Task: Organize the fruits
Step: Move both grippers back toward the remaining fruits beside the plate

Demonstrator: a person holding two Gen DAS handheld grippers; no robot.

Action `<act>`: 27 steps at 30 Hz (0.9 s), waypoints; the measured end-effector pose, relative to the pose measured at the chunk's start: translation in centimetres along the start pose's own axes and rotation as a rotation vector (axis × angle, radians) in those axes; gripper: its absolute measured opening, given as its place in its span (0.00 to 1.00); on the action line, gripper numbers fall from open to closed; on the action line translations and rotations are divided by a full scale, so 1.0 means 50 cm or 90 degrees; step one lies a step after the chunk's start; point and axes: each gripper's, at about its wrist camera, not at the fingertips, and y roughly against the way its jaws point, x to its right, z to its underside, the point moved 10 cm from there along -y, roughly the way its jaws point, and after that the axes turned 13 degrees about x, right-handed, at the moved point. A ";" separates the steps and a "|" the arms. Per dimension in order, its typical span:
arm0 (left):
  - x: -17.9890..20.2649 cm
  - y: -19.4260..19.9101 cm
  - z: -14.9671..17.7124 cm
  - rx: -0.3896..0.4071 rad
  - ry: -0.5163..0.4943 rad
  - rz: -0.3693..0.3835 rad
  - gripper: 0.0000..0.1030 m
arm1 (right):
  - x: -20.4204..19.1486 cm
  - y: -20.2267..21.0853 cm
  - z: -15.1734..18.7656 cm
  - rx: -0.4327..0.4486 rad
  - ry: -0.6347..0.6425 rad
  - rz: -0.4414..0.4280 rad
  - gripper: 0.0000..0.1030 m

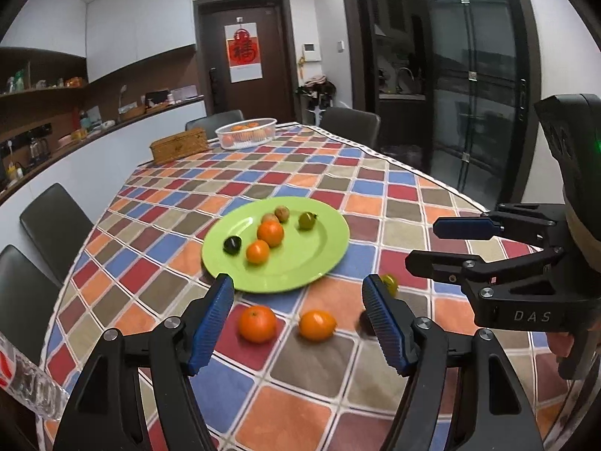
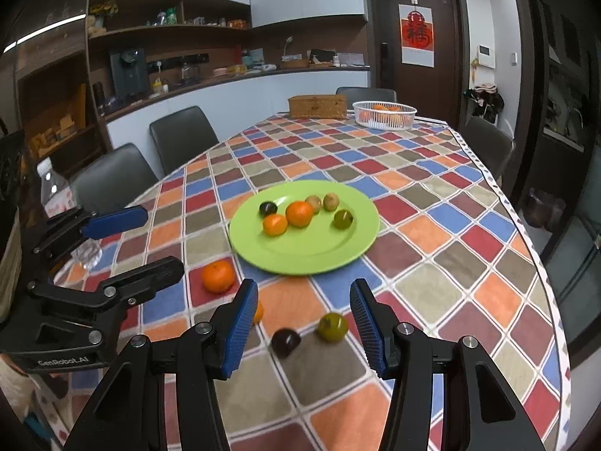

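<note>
A green plate on the checked tablecloth holds two oranges, a dark plum, a green fruit and two small brown fruits. Loose in front of the plate lie two oranges, a dark plum and a green fruit. My left gripper is open and empty above the two loose oranges. My right gripper is open and empty above the loose plum and green fruit. Each gripper shows in the other view.
A white basket of oranges and a woven box stand at the table's far end. Dark chairs line the left side. A plastic bottle is near the left edge. The table edge runs along the right.
</note>
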 end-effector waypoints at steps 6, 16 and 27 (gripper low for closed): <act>0.023 0.001 0.036 -0.002 -0.030 0.050 0.68 | -0.025 0.001 0.044 -0.026 0.014 -0.012 0.51; 0.027 -0.039 0.095 -0.037 -0.071 0.093 0.65 | -0.034 -0.035 0.103 -0.077 0.012 -0.013 0.50; 0.038 -0.094 0.128 -0.070 -0.132 0.145 0.51 | -0.033 -0.081 0.153 -0.130 0.012 -0.027 0.45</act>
